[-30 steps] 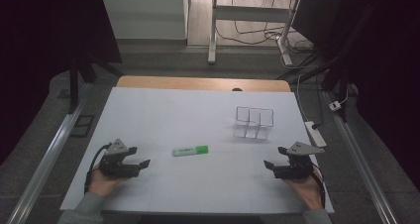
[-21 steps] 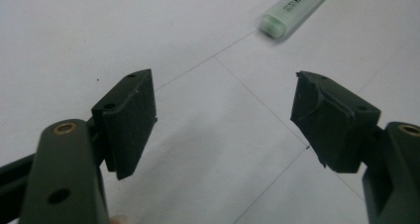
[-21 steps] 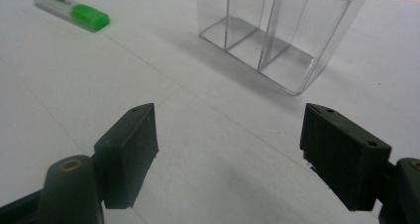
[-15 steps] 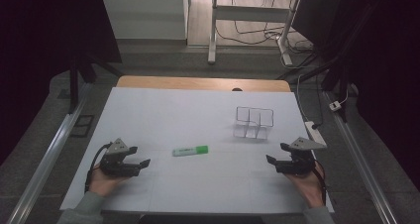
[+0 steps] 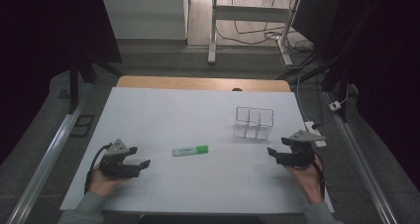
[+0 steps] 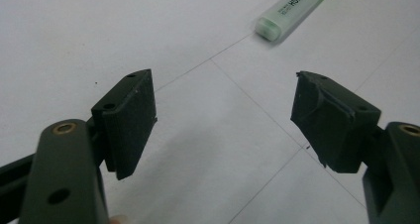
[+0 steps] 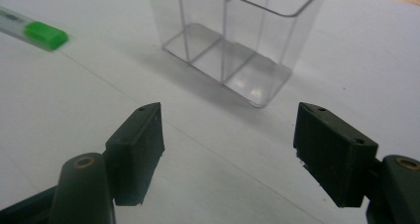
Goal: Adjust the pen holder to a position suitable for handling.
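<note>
Both hands rest low on the white table (image 5: 163, 110), one at each near corner, forearms entering from the near edge. The left hand (image 5: 101, 182) grips the left gripper (image 5: 143, 163) with its jaws pointing across the table toward the middle. In the left gripper view the jaws stand wide apart with nothing between them; only bare table surface lies in the gap. The right hand (image 5: 307, 179) holds the right gripper (image 5: 271, 151) just above the table, jaws pointing inward toward the left gripper. The right jaws have just been closing slightly, yet in the right gripper view they remain wide apart, with nothing between them.

The green highlighter (image 5: 190, 150) lies flat on the table between the two grippers, nearer the left one and well apart from both. Its long axis runs roughly across the table. In the left gripper view the highlighter (image 6: 292, 8) lies ahead of the jaws, toward the upper right. In the right gripper view its green cap end (image 7: 44, 35) appears at the upper left.

A clear plastic organiser (image 5: 253, 122) with upright dividers stands on the table beyond the right gripper, near it but not touching. In the right gripper view the organiser (image 7: 233, 35) stands directly ahead of the jaws. The surface between each gripper and the highlighter is unobstructed. A wooden strip (image 5: 203, 83) borders the far edge of the table.
</note>
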Demonstrator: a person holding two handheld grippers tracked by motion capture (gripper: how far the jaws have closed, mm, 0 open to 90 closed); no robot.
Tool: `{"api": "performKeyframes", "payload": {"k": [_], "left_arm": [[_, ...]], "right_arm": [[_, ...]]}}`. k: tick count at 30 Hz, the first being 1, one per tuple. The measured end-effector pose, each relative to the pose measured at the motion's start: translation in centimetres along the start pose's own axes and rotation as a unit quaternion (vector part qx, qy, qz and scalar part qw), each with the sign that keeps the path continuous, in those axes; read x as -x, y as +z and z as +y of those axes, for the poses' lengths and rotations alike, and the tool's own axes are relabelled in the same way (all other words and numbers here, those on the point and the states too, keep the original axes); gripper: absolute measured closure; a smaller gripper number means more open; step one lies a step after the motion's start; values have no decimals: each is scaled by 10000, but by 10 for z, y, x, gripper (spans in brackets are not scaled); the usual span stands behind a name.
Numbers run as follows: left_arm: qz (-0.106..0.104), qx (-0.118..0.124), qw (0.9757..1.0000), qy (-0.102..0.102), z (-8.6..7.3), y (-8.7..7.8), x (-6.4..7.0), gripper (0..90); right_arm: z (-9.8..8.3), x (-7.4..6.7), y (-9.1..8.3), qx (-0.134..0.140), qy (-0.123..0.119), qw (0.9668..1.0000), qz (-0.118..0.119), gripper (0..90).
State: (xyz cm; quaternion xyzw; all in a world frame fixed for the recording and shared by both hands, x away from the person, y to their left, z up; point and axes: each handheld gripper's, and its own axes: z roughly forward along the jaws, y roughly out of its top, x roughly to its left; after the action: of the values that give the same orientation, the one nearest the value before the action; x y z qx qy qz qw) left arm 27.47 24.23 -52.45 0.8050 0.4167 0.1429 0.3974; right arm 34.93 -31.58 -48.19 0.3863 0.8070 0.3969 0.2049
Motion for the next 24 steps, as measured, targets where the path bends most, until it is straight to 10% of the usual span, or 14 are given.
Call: {"api": "performKeyframes", "payload": {"k": [12,24], "left_arm": [[13,31,10000,-2,3,1,-1,252],[-21,22,10000,-59,4,4,-5,254]], "right_arm": [[7,23,10,-20,316,9993,-215,383],[14,41,23,-225,395,9972,-596,732]]}}
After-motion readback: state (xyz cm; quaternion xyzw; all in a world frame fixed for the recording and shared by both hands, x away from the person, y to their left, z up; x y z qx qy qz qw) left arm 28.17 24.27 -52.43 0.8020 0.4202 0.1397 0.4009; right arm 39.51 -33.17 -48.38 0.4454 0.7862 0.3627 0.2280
